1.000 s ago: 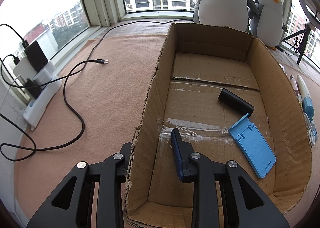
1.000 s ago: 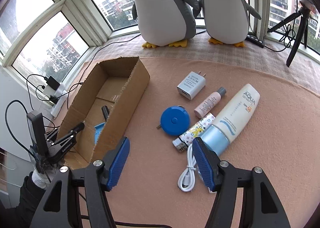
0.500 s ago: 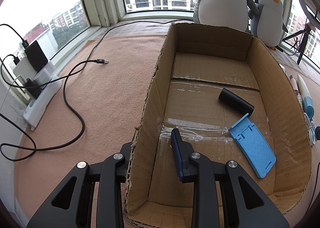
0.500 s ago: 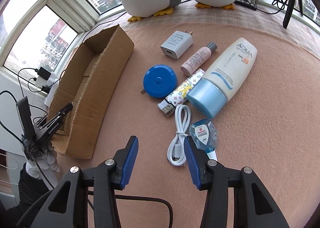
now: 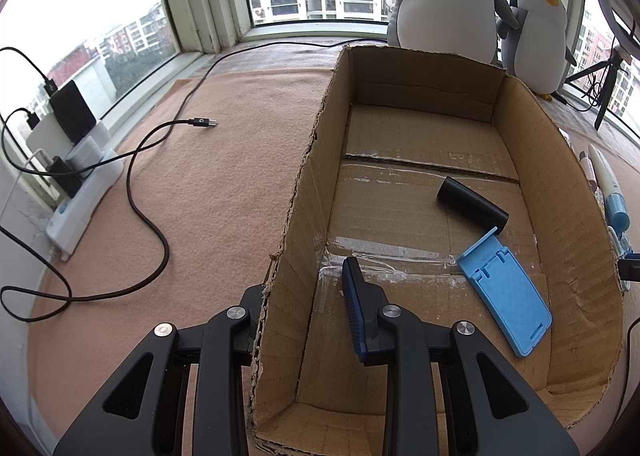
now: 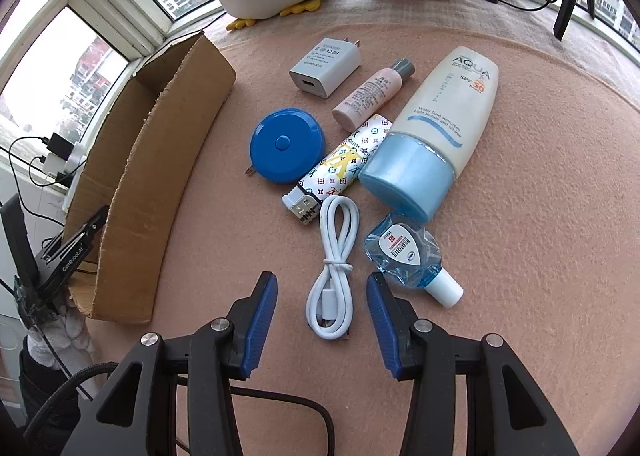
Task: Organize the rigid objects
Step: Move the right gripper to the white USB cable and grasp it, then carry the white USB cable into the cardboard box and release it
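Coiled white USB cable point(image 6: 333, 270), smooth and tied at its middle, lies on the fuzzy peach felt mat point(image 6: 540, 216) between the right gripper's point(image 6: 322, 322) ribbed blue pads, which have just been closing and stand apart without touching it. Beside it sit a clear blue eye-drop bottle point(image 6: 406, 256) and a round blue tape measure point(image 6: 286, 144). The left gripper point(image 5: 306, 310) is clamped on the ragged wall of the corrugated cardboard box point(image 5: 304, 216), which holds a flat blue phone stand point(image 5: 505, 288) and a black cylinder point(image 5: 472, 205).
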